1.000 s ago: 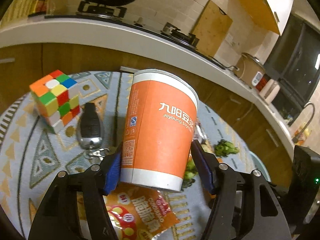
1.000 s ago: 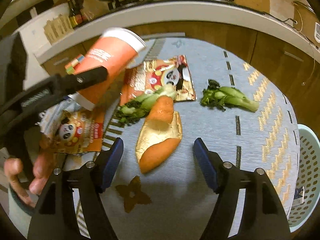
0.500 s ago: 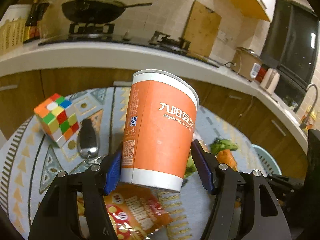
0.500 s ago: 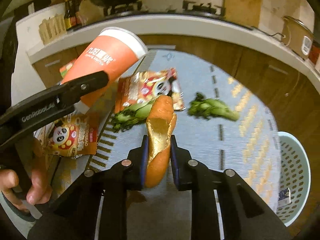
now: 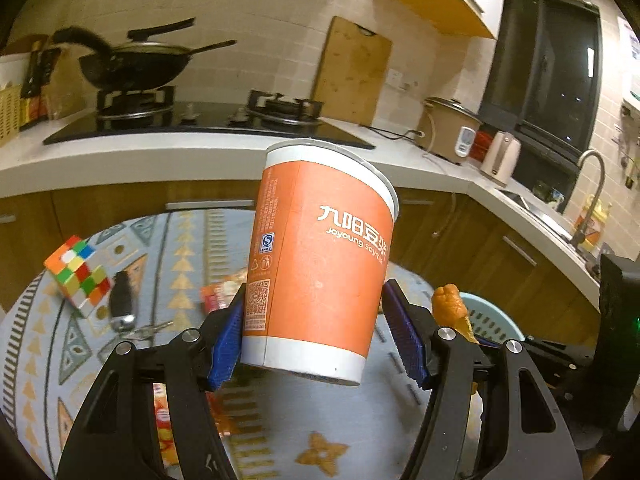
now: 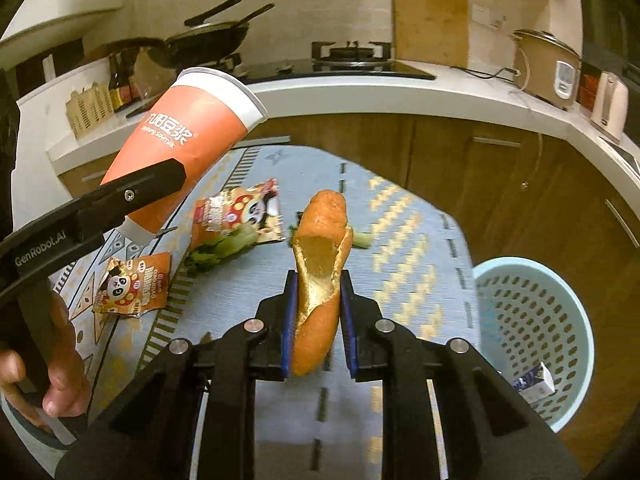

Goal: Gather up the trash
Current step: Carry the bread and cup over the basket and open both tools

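Gripping a smooth orange paper cup [image 5: 320, 256] near its white base, above the patterned table [image 5: 48, 360]: left gripper [image 5: 316, 336], blue ribbed pads wide apart. Pinching a torn, crusty bread roll [image 6: 320, 268], lifted near the perforated pale-blue basket [image 6: 532, 332]: right gripper [image 6: 318, 328], fingers narrow.

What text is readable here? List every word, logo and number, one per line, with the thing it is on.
"九阳豆浆" and "Joyoung soymilk": on the orange paper cup held in the left claw.
"QS" mark and a QR code: on the cup's side; the fine print there is too small to read.
"GenRobot.AI": on the left claw's black arm.
Snack wrappers: panda pictures, lettering too blurred.
Small carton in the basket: unreadable.
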`<state>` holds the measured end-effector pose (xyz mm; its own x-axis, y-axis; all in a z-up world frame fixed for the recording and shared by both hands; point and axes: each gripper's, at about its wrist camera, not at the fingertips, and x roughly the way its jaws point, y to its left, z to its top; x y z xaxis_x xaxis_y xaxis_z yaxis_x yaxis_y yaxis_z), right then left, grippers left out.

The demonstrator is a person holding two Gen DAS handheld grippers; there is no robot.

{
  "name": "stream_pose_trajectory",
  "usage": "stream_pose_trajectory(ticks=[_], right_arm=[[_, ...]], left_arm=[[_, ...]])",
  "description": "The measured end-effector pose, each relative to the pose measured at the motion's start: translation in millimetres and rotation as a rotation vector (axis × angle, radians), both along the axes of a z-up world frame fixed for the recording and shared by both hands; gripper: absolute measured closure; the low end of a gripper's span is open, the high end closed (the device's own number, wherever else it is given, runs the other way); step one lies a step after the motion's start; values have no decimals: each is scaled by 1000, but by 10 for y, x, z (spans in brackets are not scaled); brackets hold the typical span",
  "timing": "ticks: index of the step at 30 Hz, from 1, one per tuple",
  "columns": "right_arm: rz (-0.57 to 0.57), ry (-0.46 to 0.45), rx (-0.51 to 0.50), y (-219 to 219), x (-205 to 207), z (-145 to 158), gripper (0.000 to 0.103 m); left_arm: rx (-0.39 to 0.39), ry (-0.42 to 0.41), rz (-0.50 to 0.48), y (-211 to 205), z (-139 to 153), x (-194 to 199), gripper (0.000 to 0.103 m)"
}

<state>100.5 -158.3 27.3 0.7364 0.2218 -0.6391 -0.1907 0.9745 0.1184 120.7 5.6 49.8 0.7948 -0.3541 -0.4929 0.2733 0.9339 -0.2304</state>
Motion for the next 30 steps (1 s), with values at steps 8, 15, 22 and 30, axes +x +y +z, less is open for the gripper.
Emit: stream_pose_trajectory(ticks=[8,15,22,30], right_arm=[[-92,-35,56,-553,-115,112,86],[-184,-35,90,-1089,-178,88,86],[-266,-6,115,-1540,-211,-71,86],[-370,61,133,-2008,-183,-325,86]], left_arm=[[11,-2,-84,-490,51,-48,40],[39,19,-172,-1038,-2,-9,40],[77,67,-250,-1491,-209,51,40],[121,152,-311,-1945,-460,206,40]])
